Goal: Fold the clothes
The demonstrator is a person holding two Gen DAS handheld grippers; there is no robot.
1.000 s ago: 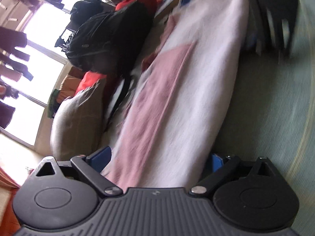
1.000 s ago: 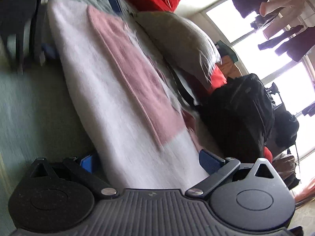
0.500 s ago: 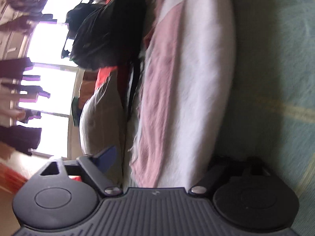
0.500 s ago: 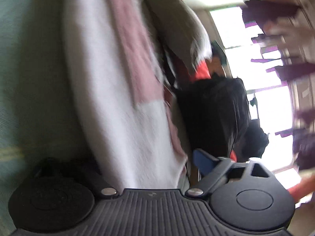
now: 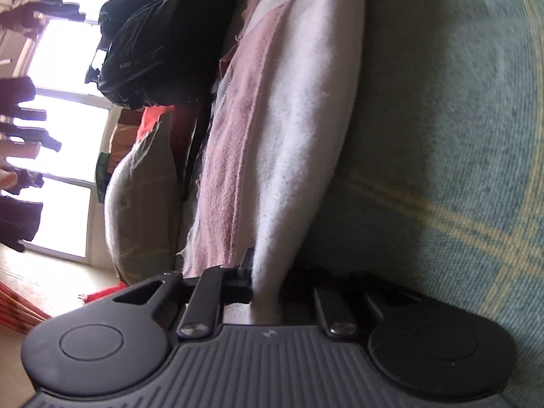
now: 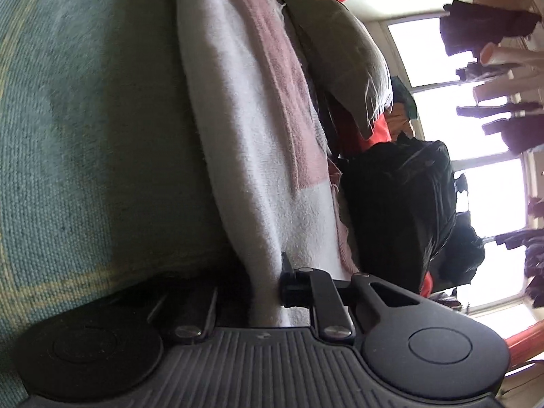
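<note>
Towel point(image 5: 299, 129) edge pinched by both claws.

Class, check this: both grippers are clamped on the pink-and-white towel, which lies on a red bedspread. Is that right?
Not quite. The bedspread is green with yellow lines, not red, as both wrist views show. The rest holds: the left gripper and right gripper each pinch the towel.

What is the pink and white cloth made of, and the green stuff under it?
The pink and white cloth looks like soft terry or fleece: its surface is fuzzy and matte, with frayed threads at the edges. The green cover beneath looks like coarse woven fabric: a visible weave grain with yellow stripes. Exact fibres cannot be told.
</note>
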